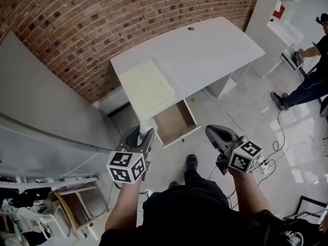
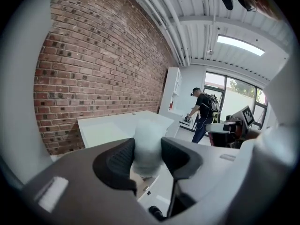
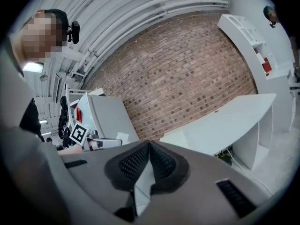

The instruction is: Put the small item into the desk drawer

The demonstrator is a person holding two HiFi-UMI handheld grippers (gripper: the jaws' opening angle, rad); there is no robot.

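Person: dark clothing fills the bottom of the head view, both forearms reach forward, and one dark shoe [image 1: 191, 161] stands on the pale floor [image 1: 241, 111] between the two grippers.
Left gripper [image 1: 145, 134]: its marker cube [image 1: 126, 167] faces the camera, and its jaws are spread wide around a small white item [image 1: 145, 123] – the dark ribbed pads [image 2: 123, 157] press on either side of it.
Small white item: pale, rounded and soft-looking, it sticks up above the pads. In the head view it sits just left of the open drawer [image 1: 176, 121], over that drawer's near left corner, held off the floor.
Right gripper [image 1: 211, 131]: level with the left one and well apart from it, to the right of the drawer. Its pads meet at the tips, with nothing between them.
Drawer: pulled out of the white desk [image 1: 205, 50] toward the person, brown bottom showing, white front nearest.
Desk: white top with a curved right end; a cream-coloured panel [image 1: 146, 88] covers its left part, directly above the drawer.
Cable [image 1: 279, 132]: it runs across the floor to the right of the desk.
Grey panel [image 1: 41, 101]: it stands at the left, beside the desk.
Brick wall [image 1: 102, 19]: red-brown, right behind the desk.
Second person [image 1: 307, 83]: far right, in dark clothes, bent toward something at a white ledge – too small to tell what.
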